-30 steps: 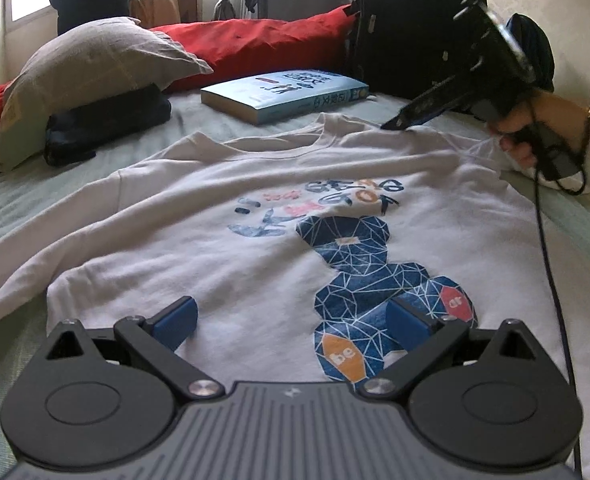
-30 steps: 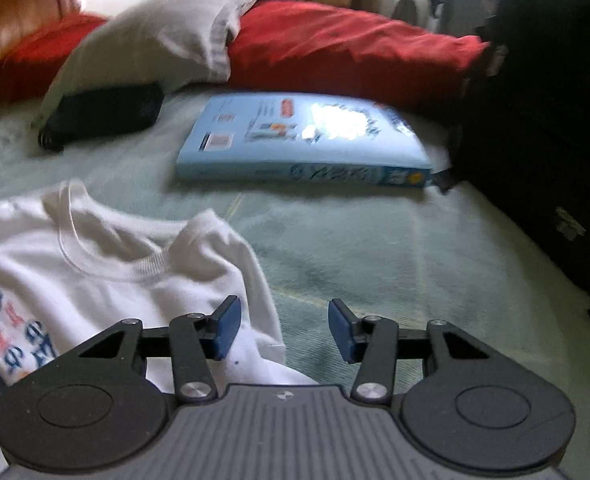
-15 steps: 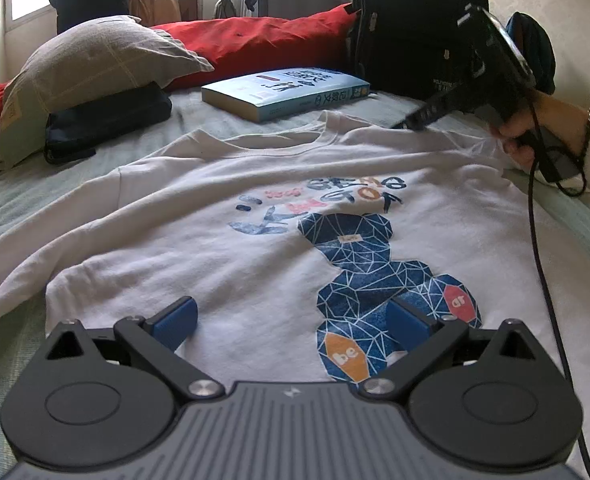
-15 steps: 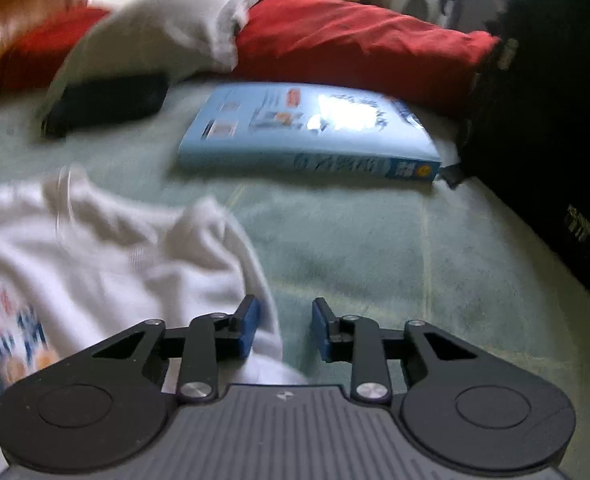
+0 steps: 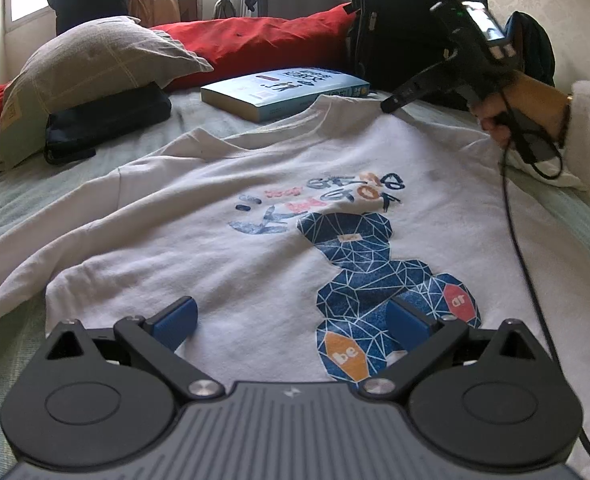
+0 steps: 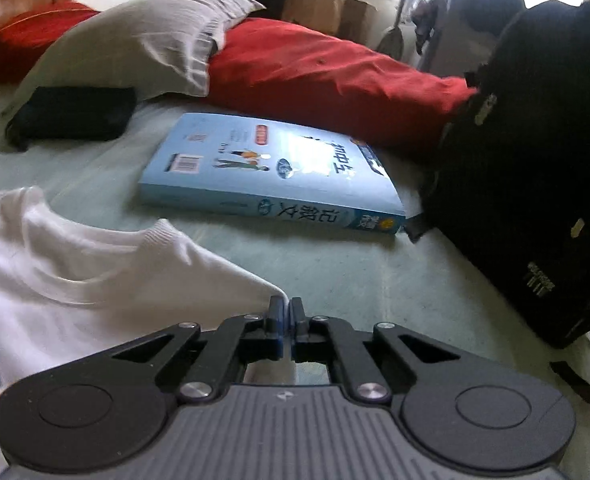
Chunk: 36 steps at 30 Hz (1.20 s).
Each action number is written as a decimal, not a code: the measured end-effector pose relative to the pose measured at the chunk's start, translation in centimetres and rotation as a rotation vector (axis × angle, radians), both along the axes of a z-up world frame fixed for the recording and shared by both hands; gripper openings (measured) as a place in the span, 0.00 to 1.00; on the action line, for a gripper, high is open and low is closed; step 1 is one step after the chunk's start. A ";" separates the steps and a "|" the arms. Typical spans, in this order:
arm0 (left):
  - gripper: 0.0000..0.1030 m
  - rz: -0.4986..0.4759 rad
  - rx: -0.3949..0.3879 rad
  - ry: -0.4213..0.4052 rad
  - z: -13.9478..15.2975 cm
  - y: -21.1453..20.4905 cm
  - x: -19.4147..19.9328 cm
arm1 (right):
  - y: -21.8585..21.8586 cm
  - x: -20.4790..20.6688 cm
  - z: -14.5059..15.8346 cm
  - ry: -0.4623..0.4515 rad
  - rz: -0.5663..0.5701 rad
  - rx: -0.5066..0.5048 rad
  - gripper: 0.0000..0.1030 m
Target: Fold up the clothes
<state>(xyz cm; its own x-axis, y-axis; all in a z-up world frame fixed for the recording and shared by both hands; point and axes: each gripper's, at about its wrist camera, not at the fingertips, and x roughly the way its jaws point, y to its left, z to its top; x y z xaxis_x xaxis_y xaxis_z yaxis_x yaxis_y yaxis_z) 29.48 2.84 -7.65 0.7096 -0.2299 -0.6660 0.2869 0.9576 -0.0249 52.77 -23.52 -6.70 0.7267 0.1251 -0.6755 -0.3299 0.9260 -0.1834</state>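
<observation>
a white sweatshirt [image 5: 279,184] with a blue bear print lies spread flat, front up, on the pale green bedspread [image 6: 335,272], its collar toward the blue book [image 6: 271,172]. the book lies just beyond the collar, and past the book stretches a long red cushion [image 6: 327,76]. a grey pillow [image 5: 91,68] leans on the cushion to the book's left, resting on a dark pouch [image 5: 107,120], and a black backpack [image 6: 535,168] stands against the book's right end. the left gripper [image 5: 291,320] hangs over the sweatshirt's hem, the edge farthest from the book, its blue fingers [image 5: 175,316] spread wide with nothing between them. the right gripper [image 6: 286,312], held in a hand [image 5: 499,116], sits at the shoulder nearest the book; its jaws have just been closing and now pinch together on the sweatshirt's shoulder edge, the cloth drawn to a point at the tips.
</observation>
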 end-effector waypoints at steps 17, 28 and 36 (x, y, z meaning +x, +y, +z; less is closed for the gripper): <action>0.97 -0.001 -0.029 -0.028 1.0 0.4 -0.6 | 0.6 -3.4 0.2 0.172 0.002 0.220 0.29; 0.97 0.001 -0.036 -0.024 0.9 0.5 -0.6 | 1.6 -1.3 -0.7 0.143 -0.103 0.212 0.40; 0.97 0.010 -0.041 -0.014 0.7 0.5 -0.3 | 0.3 -10.6 2.5 0.154 -0.051 0.254 0.65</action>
